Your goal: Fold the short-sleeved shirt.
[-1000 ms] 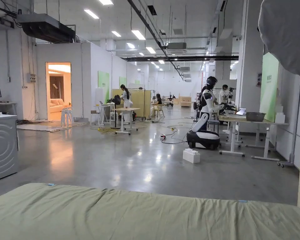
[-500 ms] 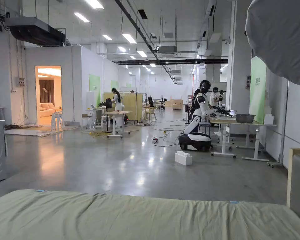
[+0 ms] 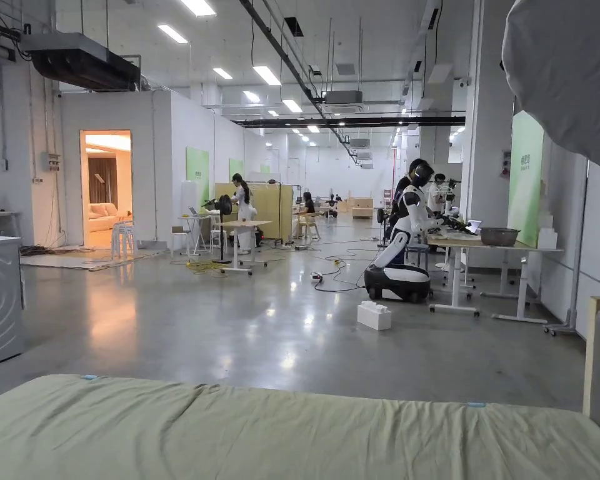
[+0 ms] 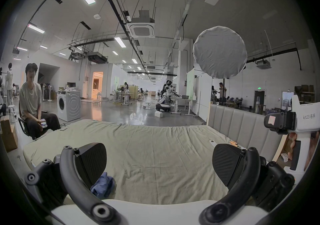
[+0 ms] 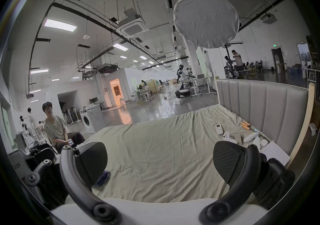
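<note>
Hovering over the pale green sheeted bed (image 4: pixel 155 156), left tool (image 4: pixel 159 163) and right tool (image 5: pixel 160 163) both spread wide, empty; crumpled blue fabric shirt (image 4: pixel 103 188) lying beside the left tool's jaw.

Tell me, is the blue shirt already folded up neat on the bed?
No, the blue shirt lies in a crumpled heap on the green bed sheet, beside one of the left gripper's open fingers.

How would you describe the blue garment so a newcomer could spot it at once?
Start at the big bed with the green sheet and padded grey headboard. Go to the near edge, away from the headboard, beside the left gripper. The crumpled blue garment lies there, the sheet's one blue thing.
</note>
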